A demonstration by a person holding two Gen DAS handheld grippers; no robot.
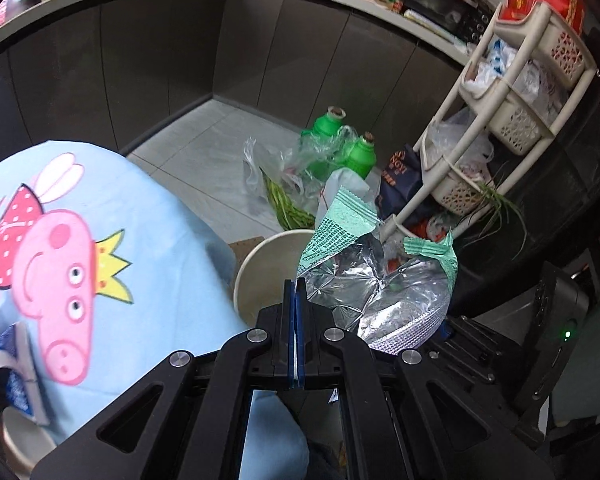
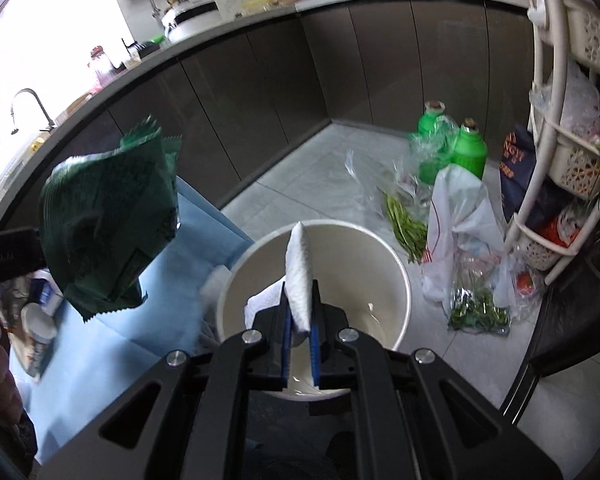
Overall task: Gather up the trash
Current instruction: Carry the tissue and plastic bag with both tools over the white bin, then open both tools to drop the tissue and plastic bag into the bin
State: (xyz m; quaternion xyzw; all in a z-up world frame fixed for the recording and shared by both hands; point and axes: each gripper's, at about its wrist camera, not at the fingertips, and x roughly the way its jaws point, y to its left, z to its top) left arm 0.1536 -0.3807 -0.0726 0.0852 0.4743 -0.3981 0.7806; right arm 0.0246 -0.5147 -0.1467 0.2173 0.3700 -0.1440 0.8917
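White paper towel (image 2: 300, 276), folded, standing on edge between the blue pads of the right tongs (image 2: 300, 320), which are nearly closed and pinch it; it hangs over the open mouth of the cream waste bucket (image 2: 400, 280). Green snack wrapper (image 2: 108, 232), torn open with its foil lining showing (image 1: 380, 288), is held at one edge by the left tongs (image 1: 296, 304), pads fully together; in the right wrist view it hangs at 9 o'clock from the bucket, beyond the rim. The bucket's rim is unobstructed from 12 to 3 o'clock. At 9 o'clock a counter under a blue cartoon-pig cloth (image 1: 100, 220) adjoins it. At 1 to 3 o'clock lie plastic bags (image 2: 460, 220), green stalks (image 2: 408, 228), two green bottles (image 2: 468, 152) and a tiered basket rack (image 2: 572, 160). Bare floor tiles (image 2: 312, 168) extend toward 12 o'clock.
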